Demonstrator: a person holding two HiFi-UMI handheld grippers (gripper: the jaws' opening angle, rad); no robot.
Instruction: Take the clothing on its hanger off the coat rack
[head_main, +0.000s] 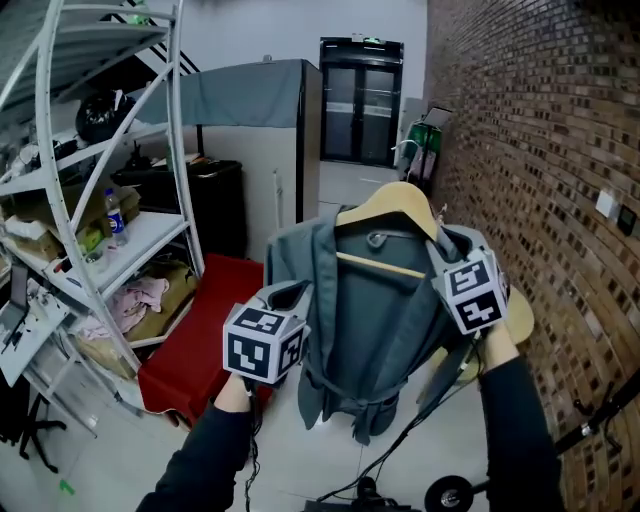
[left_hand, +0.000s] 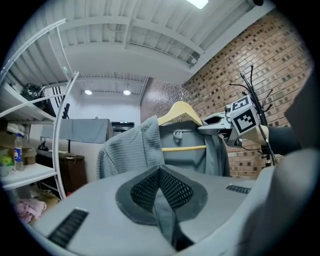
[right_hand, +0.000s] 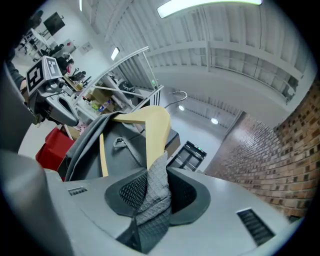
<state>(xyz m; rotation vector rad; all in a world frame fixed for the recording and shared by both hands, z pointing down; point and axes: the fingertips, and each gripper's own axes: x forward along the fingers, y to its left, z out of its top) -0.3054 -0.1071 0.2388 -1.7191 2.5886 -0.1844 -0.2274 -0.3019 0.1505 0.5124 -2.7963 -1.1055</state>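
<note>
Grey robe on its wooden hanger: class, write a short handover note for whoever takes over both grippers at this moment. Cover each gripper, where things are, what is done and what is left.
Left gripper: shut on the grey robe, at the shoulder on the head view's left.
Right gripper: shut on the robe's other shoulder, right beside the wooden hanger.
Where: the robe sits on the hanger, held in the air between both grippers. The hook catches on nothing.
Done: the lift-off looks complete.
Left: probably only to carry it and set it down; no place for that shows.
</note>
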